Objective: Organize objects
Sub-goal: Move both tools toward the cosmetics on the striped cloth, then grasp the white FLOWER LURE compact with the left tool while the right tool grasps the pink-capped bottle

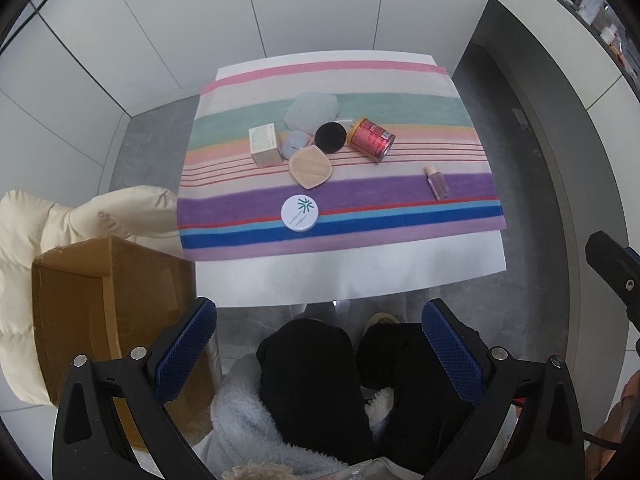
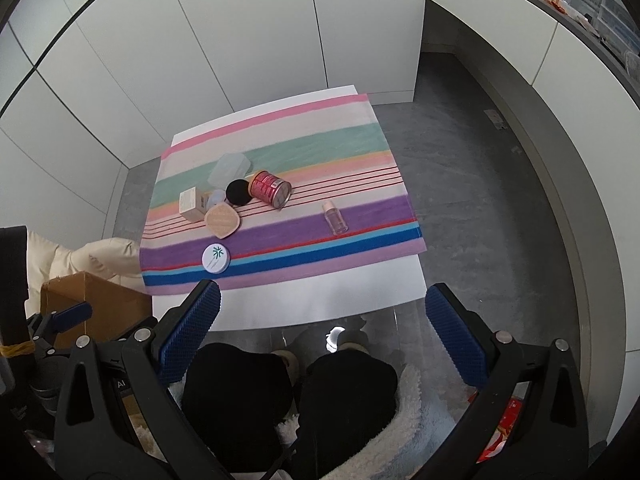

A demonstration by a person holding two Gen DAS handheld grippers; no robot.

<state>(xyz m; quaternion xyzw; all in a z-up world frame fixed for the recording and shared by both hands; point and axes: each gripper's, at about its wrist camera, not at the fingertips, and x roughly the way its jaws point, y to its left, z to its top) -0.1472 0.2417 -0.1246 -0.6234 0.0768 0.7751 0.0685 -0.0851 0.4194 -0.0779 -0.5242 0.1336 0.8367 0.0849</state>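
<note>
On a striped towel [image 1: 400,92] [image 2: 360,128] lie a red can on its side [image 1: 370,138] [image 2: 270,189], a black round puff [image 1: 330,137] [image 2: 239,192], a beige puff [image 1: 310,168] [image 2: 222,216], a small cream box [image 1: 264,145] [image 2: 193,204], a pale blue case [image 1: 312,112] [image 2: 229,170], a white round tin [image 1: 300,208] [image 2: 216,258] and a small pink bottle [image 1: 438,182] [image 2: 335,218]. My left gripper [image 1: 320,336] and right gripper [image 2: 322,320] are both open and empty, held above the table's near edge.
The towel covers a white table [image 1: 360,276] [image 2: 320,300]. An open cardboard box [image 1: 100,312] [image 2: 96,304] stands at the left beside a cream padded jacket [image 1: 60,216]. The person's black-clad knees [image 1: 320,380] are below. A grey floor and a counter lie at the right.
</note>
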